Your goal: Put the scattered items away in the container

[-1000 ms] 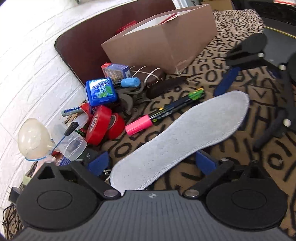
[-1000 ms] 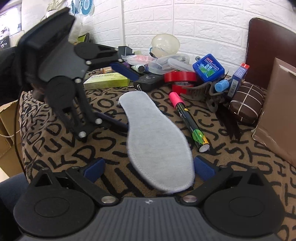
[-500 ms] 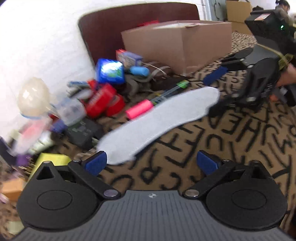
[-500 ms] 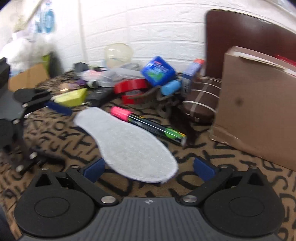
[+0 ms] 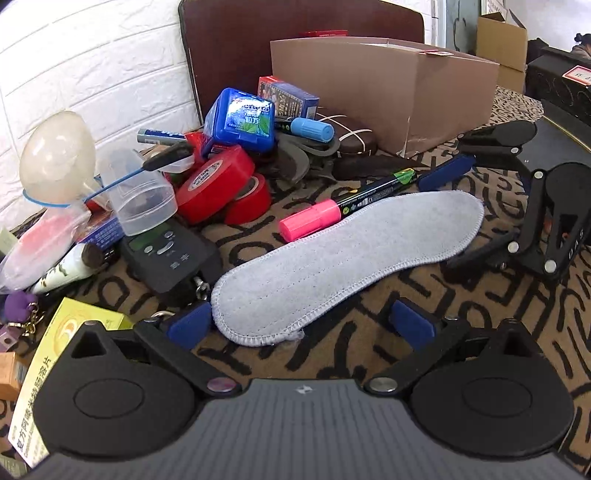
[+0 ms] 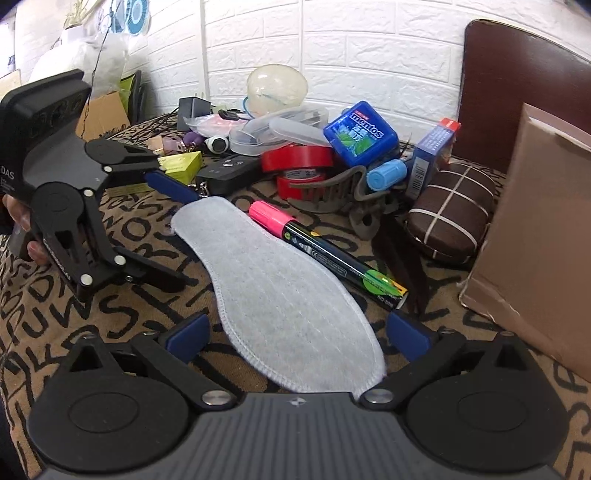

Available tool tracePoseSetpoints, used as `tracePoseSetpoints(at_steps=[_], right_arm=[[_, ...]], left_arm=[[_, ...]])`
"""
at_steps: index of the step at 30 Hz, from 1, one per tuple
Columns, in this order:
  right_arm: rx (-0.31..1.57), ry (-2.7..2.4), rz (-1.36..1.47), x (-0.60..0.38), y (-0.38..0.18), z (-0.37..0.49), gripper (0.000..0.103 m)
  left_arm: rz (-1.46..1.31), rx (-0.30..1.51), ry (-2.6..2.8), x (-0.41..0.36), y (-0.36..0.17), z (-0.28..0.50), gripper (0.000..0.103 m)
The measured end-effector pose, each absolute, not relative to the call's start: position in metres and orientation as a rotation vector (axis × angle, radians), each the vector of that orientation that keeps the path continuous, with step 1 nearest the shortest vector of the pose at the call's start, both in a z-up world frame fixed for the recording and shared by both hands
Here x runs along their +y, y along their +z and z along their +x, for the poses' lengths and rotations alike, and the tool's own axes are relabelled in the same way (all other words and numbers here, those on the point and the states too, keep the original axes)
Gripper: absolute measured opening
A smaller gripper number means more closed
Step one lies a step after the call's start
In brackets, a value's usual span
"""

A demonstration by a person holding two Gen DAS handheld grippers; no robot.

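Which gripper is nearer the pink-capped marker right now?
Right, judging by both views. The right gripper straddles the insole end beside the pink-capped marker, one fingertip close to its green end. The left gripper is open at the insole's far end, further off.

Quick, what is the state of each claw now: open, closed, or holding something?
Left claw: open, holding nothing, at one end of the grey insole.
Right claw: open, holding nothing, at its other end.

white brick-pattern wall (image 6: 369,55) behind a table under a brown cloth (image 5: 369,332) printed with black letters; a dark brown chair back (image 5: 295,22) stands against the wall
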State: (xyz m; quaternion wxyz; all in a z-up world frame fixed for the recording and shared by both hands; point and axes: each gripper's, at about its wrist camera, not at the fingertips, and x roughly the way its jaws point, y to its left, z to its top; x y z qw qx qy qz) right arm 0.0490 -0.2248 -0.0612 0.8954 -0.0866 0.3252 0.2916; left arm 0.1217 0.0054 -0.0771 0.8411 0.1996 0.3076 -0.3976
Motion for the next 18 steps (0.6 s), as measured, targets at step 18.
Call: tracePoseSetpoints(at_steps=[18], right_arm=[[0.622, 0.596, -0.161, -0.236, -0.035, 0.024, 0.083]], left_arm=[[0.488, 0.483, -0.884, -0.004, -0.045, 0.085, 0.069]])
